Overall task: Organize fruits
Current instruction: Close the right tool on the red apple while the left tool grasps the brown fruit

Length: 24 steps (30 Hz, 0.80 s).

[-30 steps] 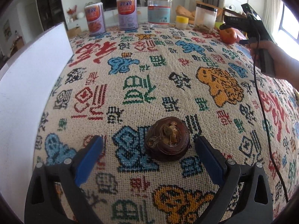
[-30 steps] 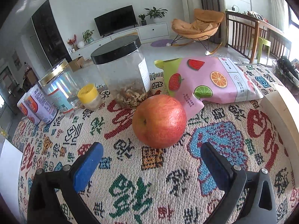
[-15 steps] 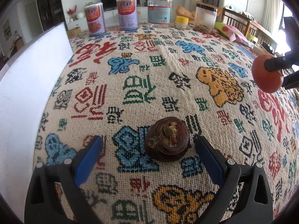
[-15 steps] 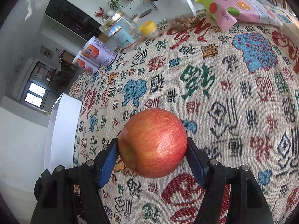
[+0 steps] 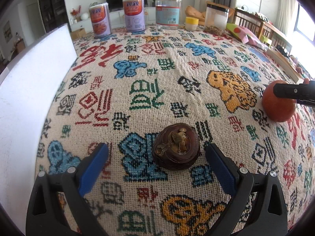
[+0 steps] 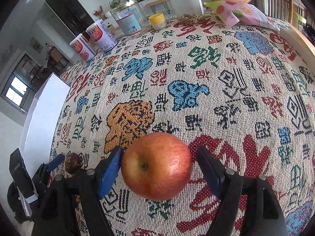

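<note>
the red apple [image 6: 156, 166] sits on the patterned tablecloth [image 6: 196, 74] between the fingers of the right gripper [image 6: 157, 170], its stem dimple facing the camera; the left blue pad touches it, the right stands slightly apart. the left gripper [image 5: 156, 166] is spread wide around the dark brown mangosteen [image 5: 176, 146], crown up, untouched.

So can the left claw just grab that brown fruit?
Probably yes. The left claw is open, with the brown fruit sitting on the cloth just ahead between its fingers. Nothing lies between them, and the apple is off to the side.
</note>
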Motion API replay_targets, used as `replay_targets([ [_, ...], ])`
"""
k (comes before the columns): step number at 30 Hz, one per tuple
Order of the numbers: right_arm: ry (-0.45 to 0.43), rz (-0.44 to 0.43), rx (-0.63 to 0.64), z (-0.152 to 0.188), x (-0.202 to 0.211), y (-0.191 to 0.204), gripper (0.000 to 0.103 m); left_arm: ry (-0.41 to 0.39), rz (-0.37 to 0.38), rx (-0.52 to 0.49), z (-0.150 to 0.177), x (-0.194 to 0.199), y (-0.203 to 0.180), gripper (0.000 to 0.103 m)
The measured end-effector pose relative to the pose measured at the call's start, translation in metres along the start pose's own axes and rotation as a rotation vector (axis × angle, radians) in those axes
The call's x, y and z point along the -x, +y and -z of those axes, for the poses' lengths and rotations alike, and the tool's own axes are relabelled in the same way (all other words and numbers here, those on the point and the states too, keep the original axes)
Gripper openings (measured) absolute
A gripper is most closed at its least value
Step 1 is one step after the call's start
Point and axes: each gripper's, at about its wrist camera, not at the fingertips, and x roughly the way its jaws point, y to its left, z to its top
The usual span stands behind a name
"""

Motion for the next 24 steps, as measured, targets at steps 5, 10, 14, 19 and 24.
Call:
replay_targets([
  [5,-0.173,0.096,0.166,0.025,0.024,0.03,0.103,0.0,0.0,0.0,0.0,0.0,0.0,0.1],
  [10,-0.111,0.195,0.198,0.037,-0.01,0.028,0.103,0.0,0.0,0.0,0.0,0.0,0.0,0.1],
  [14,-0.109,0.271,0.197,0.042,-0.02,0.022,0.103,0.0,0.0,-0.001,0.0,0.0,0.0,0.1],
  [19,-0.126,0.267,0.173,0.042,-0.018,0.018,0.103,0.0,0.0,0.0,0.0,0.0,0.0,0.1],
  [24,-0.124,0.277,0.179,0.042,-0.02,0.02,0.103,0.0,0.0,0.0,0.0,0.0,0.0,0.1],
])
